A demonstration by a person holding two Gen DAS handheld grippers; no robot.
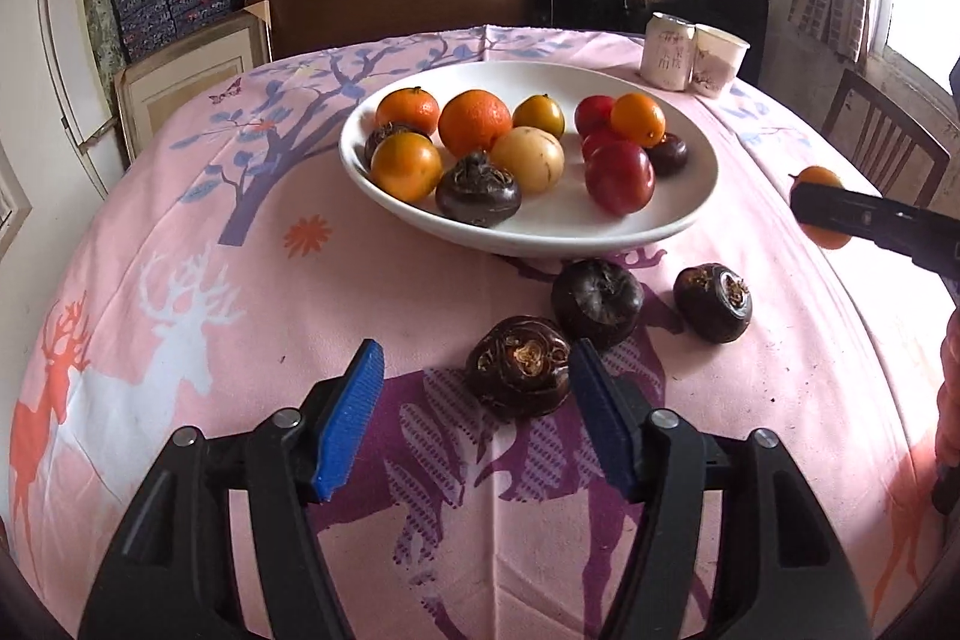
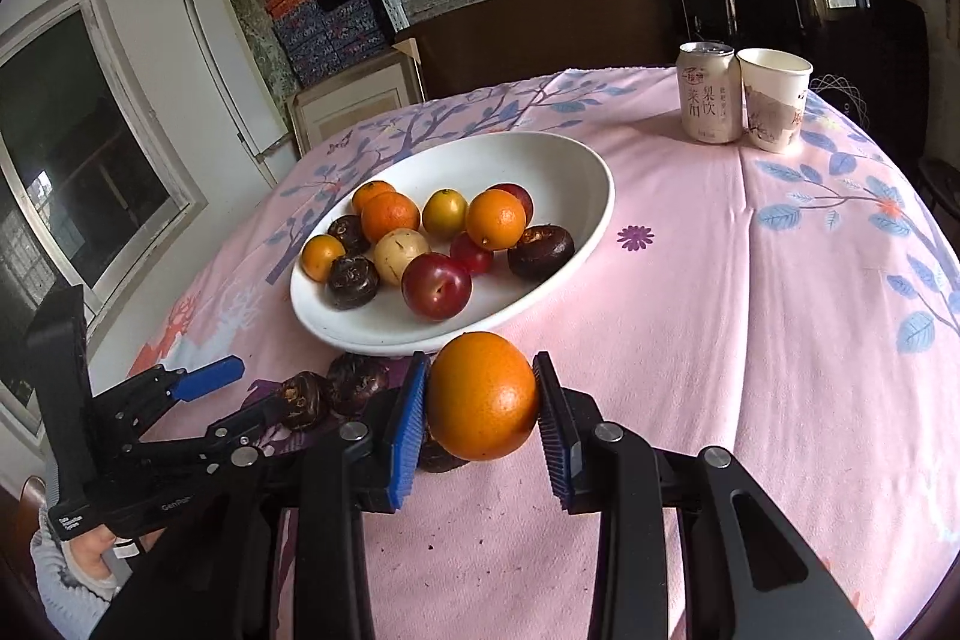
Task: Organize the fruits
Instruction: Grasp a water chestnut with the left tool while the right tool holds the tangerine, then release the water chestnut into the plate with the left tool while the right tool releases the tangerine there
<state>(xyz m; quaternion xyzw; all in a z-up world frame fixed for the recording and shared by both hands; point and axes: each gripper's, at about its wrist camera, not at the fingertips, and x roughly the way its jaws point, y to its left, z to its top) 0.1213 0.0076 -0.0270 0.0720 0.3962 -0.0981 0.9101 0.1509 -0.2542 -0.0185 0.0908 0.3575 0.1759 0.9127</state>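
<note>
Your right gripper (image 2: pixel 480 424) has its blue pads pressed on either side of an orange (image 2: pixel 483 394), holding it above the pink worktop (image 2: pixel 750 340), just in front of the white bowl (image 2: pixel 576 172). Your left gripper (image 1: pixel 474 400) stands wide, with one dark water chestnut (image 1: pixel 519 366) lying between its fingertips, close against the right pad. Two more chestnuts (image 1: pixel 597 303) lie on the cloth beyond it, near the bowl's front rim. Inside the bowl sit oranges, red plums (image 2: pixel 436 285), a pale round fruit and more chestnuts. Far back, a drink can (image 2: pixel 708 93) touches a paper cup (image 2: pixel 774 100).

Bare cloth (image 2: pixel 750 340) right of bowl (image 2: pixel 594 184)
</note>
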